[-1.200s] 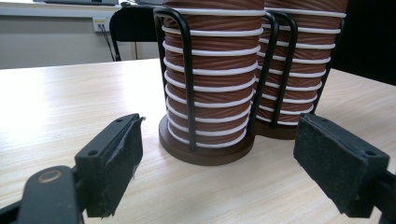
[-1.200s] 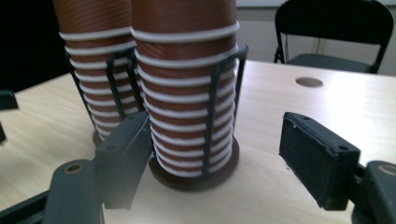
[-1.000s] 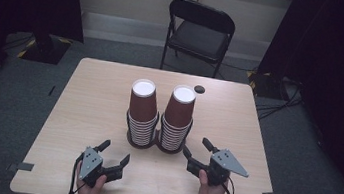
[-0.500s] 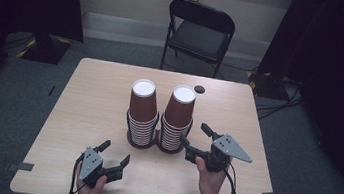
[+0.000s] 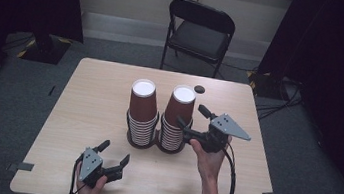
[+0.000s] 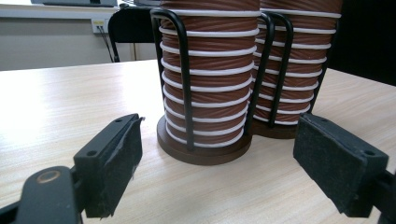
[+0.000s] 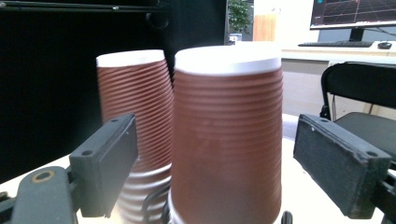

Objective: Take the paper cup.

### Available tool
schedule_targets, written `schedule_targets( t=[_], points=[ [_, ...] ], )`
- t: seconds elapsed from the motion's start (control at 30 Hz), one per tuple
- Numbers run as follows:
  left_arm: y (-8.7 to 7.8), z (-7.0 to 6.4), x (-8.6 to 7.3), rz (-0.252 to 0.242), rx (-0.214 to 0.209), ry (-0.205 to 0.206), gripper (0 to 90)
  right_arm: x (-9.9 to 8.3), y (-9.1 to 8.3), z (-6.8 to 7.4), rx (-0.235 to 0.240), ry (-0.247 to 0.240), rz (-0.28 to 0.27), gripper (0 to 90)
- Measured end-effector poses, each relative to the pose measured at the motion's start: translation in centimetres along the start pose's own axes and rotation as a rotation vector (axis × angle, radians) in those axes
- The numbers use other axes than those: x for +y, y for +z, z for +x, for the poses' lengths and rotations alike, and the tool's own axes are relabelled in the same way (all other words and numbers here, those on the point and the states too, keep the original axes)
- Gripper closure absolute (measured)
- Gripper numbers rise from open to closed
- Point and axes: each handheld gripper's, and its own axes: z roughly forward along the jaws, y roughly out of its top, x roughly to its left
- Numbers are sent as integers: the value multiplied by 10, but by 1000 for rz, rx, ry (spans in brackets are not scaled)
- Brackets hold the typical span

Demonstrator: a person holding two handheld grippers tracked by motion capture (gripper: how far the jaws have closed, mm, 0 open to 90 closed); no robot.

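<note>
Your right gripper (image 5: 192, 118) is up high with its jaws wide apart, and the top cup (image 7: 228, 135) of the right cup stack (image 5: 178, 118) sits just in front, between them. Your left gripper (image 5: 113, 153) rests low on the table (image 5: 84, 95), jaws wide and holding nothing, with the 2 cup stacks a little way ahead.

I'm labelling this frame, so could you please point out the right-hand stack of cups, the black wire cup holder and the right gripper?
right-hand stack of cups (image 5: 179, 109), high view, brown side of the top cup.
black wire cup holder (image 6: 186, 88), left gripper view, front upright wire.
right gripper (image 5: 193, 116), high view, midway between its fingertips.
</note>
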Motion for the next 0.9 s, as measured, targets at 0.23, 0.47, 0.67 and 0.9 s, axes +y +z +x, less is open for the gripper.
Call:
schedule_targets(
  t=[0.23, 0.47, 0.67, 0.9],
  points=[
    [0, -1, 0, 5, -3, 8, 157, 6, 17, -4, -3, -16, 23, 131],
    [0, -1, 0, 4, -6, 10, 156, 6, 34, -8, 10, 11, 43, 131],
    [0, -1, 0, 3, -6, 7, 155, 1, 46, -11, 4, 17, 75, 131],
    [0, -1, 0, 2, -4, 8, 155, -4, 56, -9, 0, 10, 99, 126]
  ],
)
